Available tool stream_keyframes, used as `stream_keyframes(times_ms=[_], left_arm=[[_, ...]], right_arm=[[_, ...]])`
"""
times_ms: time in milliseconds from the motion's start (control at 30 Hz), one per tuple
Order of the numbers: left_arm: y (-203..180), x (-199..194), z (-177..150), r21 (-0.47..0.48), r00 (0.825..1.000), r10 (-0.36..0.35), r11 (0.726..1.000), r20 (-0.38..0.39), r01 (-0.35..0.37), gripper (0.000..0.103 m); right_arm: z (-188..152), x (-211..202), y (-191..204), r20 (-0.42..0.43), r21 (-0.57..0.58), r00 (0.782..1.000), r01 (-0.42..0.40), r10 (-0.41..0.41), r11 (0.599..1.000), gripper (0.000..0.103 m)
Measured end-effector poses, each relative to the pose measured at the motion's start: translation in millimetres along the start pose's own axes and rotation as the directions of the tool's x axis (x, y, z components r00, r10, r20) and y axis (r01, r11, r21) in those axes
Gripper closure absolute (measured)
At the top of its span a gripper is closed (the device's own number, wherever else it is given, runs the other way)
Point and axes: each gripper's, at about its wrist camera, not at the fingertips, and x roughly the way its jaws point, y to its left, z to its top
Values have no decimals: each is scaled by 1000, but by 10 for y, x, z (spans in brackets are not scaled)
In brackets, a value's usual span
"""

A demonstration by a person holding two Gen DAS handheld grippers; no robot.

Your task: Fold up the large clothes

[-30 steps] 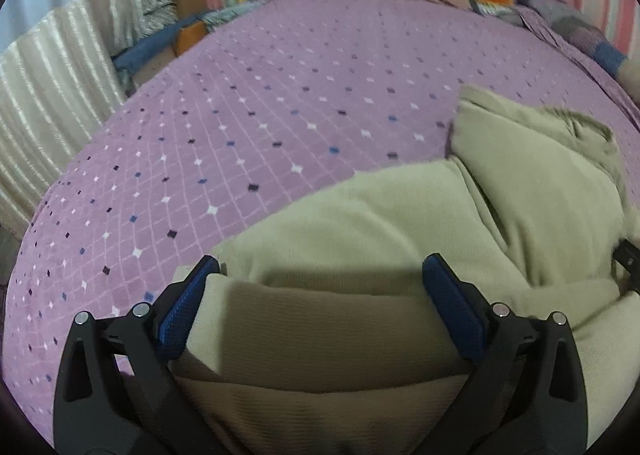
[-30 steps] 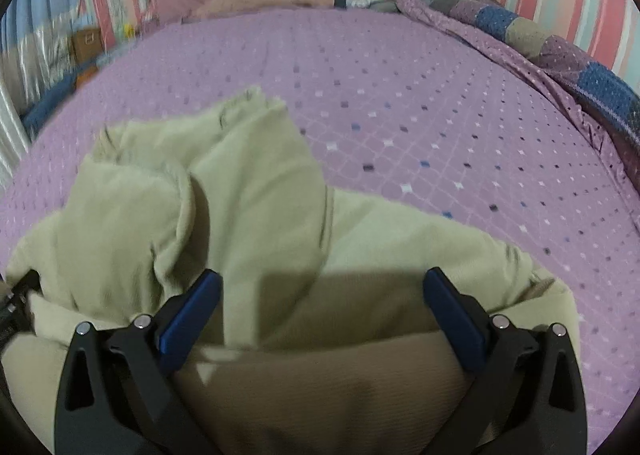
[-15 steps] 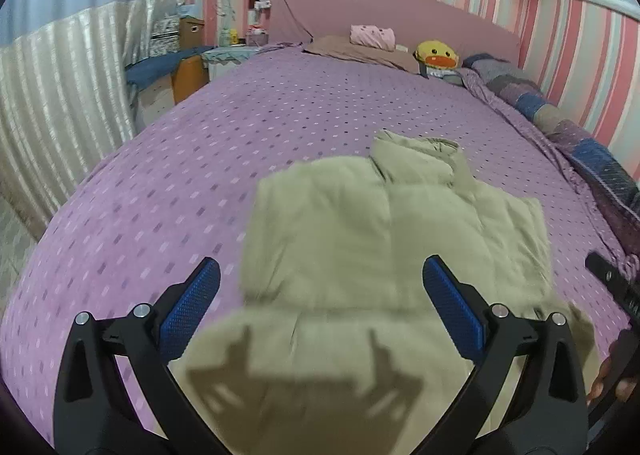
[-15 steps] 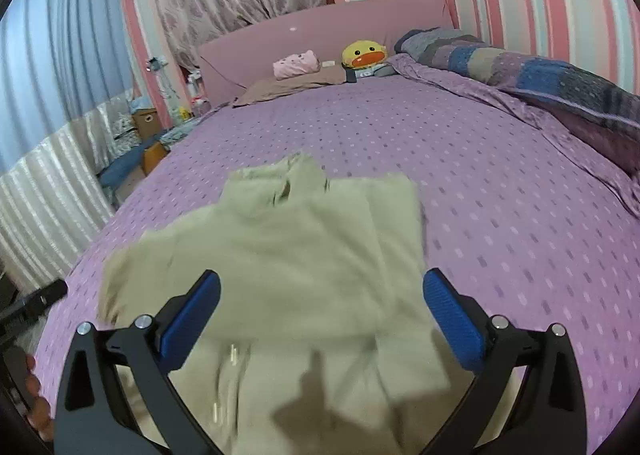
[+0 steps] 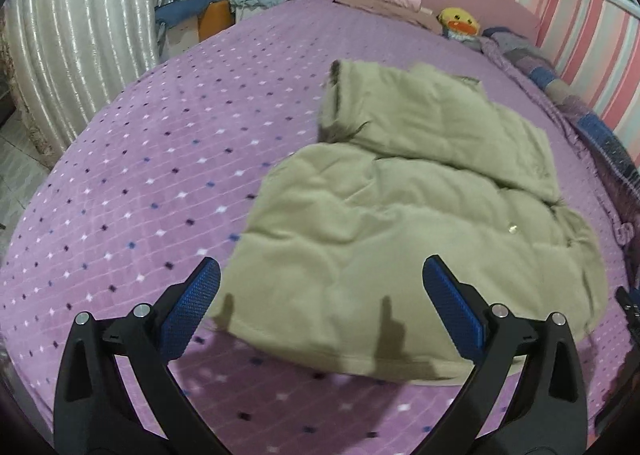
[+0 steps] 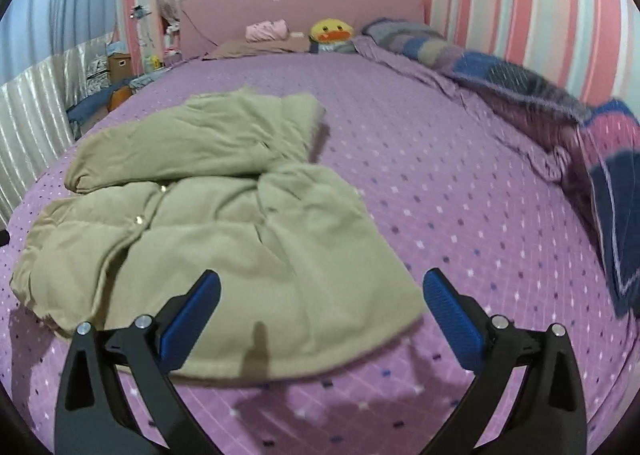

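Observation:
An olive-green padded jacket lies on the purple bedspread, its sleeves folded over the body and small metal snaps showing. In the right wrist view the same jacket spreads from the centre to the left. My left gripper hangs open above the jacket's near hem, nothing between its blue pads. My right gripper is also open, over the hem's right corner, holding nothing. Both cast finger shadows on the cloth.
A patchwork quilt is bunched along the bed's right side. A yellow duck toy and pink cloth sit by the pink headboard. Boxes and a silvery curtain stand left of the bed. Bare bedspread lies right of the jacket.
Both grippers pulled up and back from the jacket, which was close under them a second ago. The jacket now lies flat on the bed, whole in view.

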Motion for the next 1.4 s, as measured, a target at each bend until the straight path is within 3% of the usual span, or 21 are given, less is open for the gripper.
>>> stream_keyframes(times_ms=[200, 267, 333, 400, 533, 700, 967, 1100, 1200, 1267, 1367, 1400], left_arm=[[136, 190, 106, 42, 998, -27, 999, -48, 30, 3], [110, 283, 169, 75, 999, -6, 997, -44, 9, 4], [129, 412, 206, 99, 998, 13, 995, -58, -7, 10], [198, 561, 206, 113, 994, -3, 993, -110, 16, 24], [314, 765, 65, 133, 985, 4, 991, -174, 20, 24], [435, 850, -147, 59, 973, -97, 992, -209, 112, 24], [412, 1015, -148, 76, 967, -61, 994, -248, 83, 14], [359, 1054, -118, 97, 969, -49, 992, -244, 75, 14], [322, 1067, -103, 95, 969, -37, 994, -244, 62, 16], [265, 1054, -104, 107, 970, -26, 993, -240, 53, 24], [163, 1022, -111, 117, 975, -10, 992, -224, 37, 41], [128, 1009, -117, 123, 976, 0, 992, -217, 27, 49]], right_arm=[[-19, 37, -222, -11, 32, 1000, -3, 3, 999, 2], [21, 107, -248, -18, 32, 1000, 2, -1, 999, 2], [33, 179, -272, -28, 44, 1000, -2, 4, 999, 2], [53, 258, -291, -42, 55, 999, -20, 22, 998, 2], [22, 377, -362, -66, 62, 998, -11, 15, 998, 2], [-54, 472, -475, -94, 102, 992, -72, 81, 992, 2], [-127, 633, -591, -128, 84, 989, -70, 80, 994, 2], [-178, 833, -635, -169, 114, 977, -114, 132, 987, 2], [-237, 1021, -578, -205, 131, 963, -151, 176, 980, 2], [-250, 1051, -541, -191, 159, 960, -177, 206, 971, 3], [-303, 1128, -437, -199, 200, 948, -207, 247, 958, 29], [-324, 1134, -409, -194, 216, 945, -220, 262, 951, 45]])
